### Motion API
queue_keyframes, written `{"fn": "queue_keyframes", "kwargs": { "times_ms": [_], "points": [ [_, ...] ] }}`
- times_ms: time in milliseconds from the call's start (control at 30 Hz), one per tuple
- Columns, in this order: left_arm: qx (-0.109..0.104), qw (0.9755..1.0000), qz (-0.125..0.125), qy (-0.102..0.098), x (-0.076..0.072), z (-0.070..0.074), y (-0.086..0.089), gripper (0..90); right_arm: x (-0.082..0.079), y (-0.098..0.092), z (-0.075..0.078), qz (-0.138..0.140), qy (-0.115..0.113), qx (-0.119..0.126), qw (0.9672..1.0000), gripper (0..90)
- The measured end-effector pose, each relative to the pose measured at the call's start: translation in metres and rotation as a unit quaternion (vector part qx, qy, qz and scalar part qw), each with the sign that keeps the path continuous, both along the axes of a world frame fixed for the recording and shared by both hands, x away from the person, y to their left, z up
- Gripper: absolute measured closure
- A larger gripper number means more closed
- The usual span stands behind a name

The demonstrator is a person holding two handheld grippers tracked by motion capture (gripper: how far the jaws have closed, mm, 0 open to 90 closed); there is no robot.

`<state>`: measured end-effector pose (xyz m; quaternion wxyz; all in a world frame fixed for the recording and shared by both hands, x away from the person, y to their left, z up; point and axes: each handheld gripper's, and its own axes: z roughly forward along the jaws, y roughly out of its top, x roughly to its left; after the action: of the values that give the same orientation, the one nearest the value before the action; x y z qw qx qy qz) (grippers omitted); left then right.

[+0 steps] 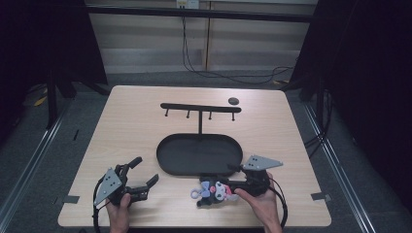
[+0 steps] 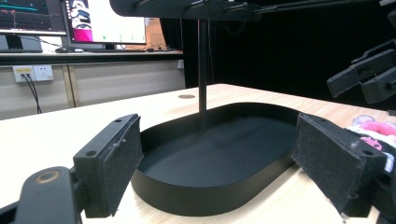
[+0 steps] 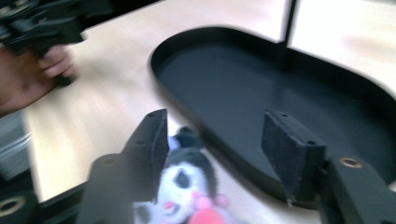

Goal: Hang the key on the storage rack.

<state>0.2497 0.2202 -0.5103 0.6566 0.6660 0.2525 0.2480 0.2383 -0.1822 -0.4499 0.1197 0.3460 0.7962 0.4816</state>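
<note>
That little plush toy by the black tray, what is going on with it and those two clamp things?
A person sits at a wooden table with a two-jaw gripper in each hand. The right gripper is open with its jaws either side of the small plush keychain toy, which lies on the table just in front of the black oval tray; it has not closed on it. The left gripper is open too, empty, off to the side. A hook stand rises from the tray, nothing hanging on it.

Black oval tray (image 1: 167,162) mid-table; plush toy (image 1: 214,190) just beside right tool (image 1: 232,175).
</note>
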Motion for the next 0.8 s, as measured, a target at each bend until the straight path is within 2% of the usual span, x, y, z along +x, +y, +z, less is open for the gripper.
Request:
{"fn": "queue_keyframes", "kwargs": {
  "times_ms": [33, 133, 200, 300, 367, 467, 500, 533, 567, 667, 700, 733, 767, 800],
  "points": [
    [0.002, 1.0, 0.0, 0.0, 0.0, 0.0, 0.0, 15.6, 0.004, 0.007, 0.005, 0.013, 0.012, -0.026, 0.9995, 38.1],
    [0.0, 1.0, 0.0, 0.0, 0.0, 0.0, 0.0, 15.6, 0.009, 0.016, 0.012, 0.036, 0.022, -0.048, 0.998, 38.2],
    [0.0, 1.0, 0.0, 0.0, 0.0, 0.0, 0.0, 15.6, 0.012, 0.02, 0.016, 0.049, 0.026, -0.055, 0.9969, 39.9],
    [0.001, 1.0, -0.001, 0.0, 0.0, 0.0, 0.0, 15.6, 0.014, 0.02, 0.021, 0.062, 0.035, -0.051, 0.9962, 41.9],
    [0.0, 1.0, 0.0, 0.0, 0.0, 0.0, 0.0, 15.6, 0.017, 0.022, 0.025, 0.075, 0.045, -0.07, 0.9937, 45.2],
    [0.0, 1.0, -0.002, 0.0, 0.0, 0.0, 0.0, 15.6, 0.023, 0.029, 0.028, 0.107, 0.083, -0.104, 0.9853, 46.3],
    [0.001, 1.0, 0.0, 0.0, 0.0, 0.0, 0.0, 15.6, 0.028, 0.035, 0.028, 0.123, 0.099, -0.123, 0.9799, 47.1],
    [0.0, 1.0, 0.0, 0.0, 0.0, 0.0, 0.0, 15.6, 0.028, 0.035, 0.028, 0.123, 0.099, -0.123, 0.9799, 47.1],
    [0.002, 1.0, 0.0, 0.0, 0.0, 0.0, 0.0, 15.6, 0.033, 0.041, 0.029, 0.127, 0.111, -0.132, 0.9768, 48.8],
    [0.001, 1.0, 0.0, 0.0, 0.0, 0.0, 0.0, 15.6, 0.041, 0.049, 0.03, 0.135, 0.123, -0.148, 0.972, 51.5],
    [0.001, 1.0, 0.0, 0.0, 0.0, 0.0, 0.0, 15.6, 0.041, 0.049, 0.03, 0.135, 0.123, -0.148, 0.972, 51.5],
    [0.001, 1.0, 0.0, 0.0, 0.0, 0.0, 0.0, 15.6, 0.043, 0.052, 0.03, 0.143, 0.133, -0.151, 0.9691, 51.1],
    [0.002, 1.0, 0.001, 0.0, 0.0, 0.0, 0.0, 15.6, 0.048, 0.06, 0.03, 0.158, 0.146, -0.168, 0.9621, 50.5],
    [0.002, 1.0, 0.001, 0.0, 0.0, 0.0, 0.0, 15.6, 0.048, 0.06, 0.03, 0.158, 0.146, -0.168, 0.9621, 50.5]
  ]
}}
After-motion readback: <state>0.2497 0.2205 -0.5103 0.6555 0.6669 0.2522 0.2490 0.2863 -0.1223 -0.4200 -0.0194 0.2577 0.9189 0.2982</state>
